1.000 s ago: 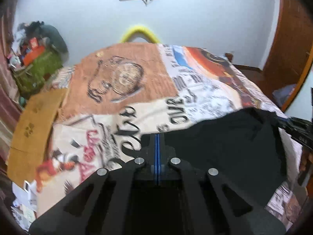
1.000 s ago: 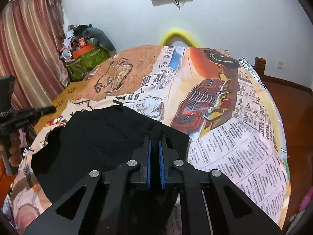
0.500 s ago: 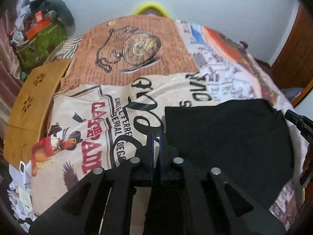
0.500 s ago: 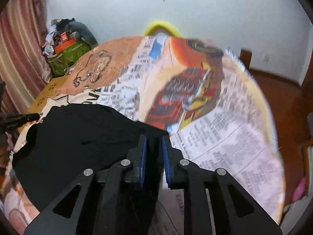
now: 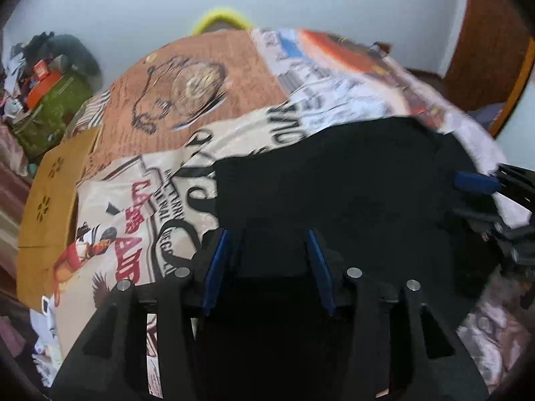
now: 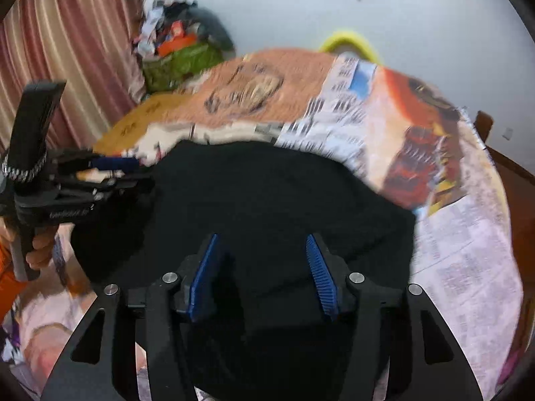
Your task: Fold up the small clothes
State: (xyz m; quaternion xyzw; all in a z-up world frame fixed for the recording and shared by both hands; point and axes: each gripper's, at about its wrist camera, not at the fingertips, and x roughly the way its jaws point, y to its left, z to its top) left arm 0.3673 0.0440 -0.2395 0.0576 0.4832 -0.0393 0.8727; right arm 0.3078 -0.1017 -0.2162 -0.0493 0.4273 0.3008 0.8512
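A small black garment lies flat on the printed bedspread, and shows in the right wrist view too. My left gripper is open, its blue pads spread above the garment's near left edge. My right gripper is open above the garment's near right part. Neither holds cloth. The left gripper also shows in the right wrist view at the garment's left side, and the right gripper's blue pad shows in the left wrist view at the garment's right side.
The bedspread covers a bed with a yellow headboard arc at the far wall. A brown cardboard box lies on the bed's left edge. A green bag with clutter stands by the pink curtain. A wooden door is at right.
Both grippers have opened and let go of the black garment, which now lies flat on the bed. Both views shifted back and are motion blurred.
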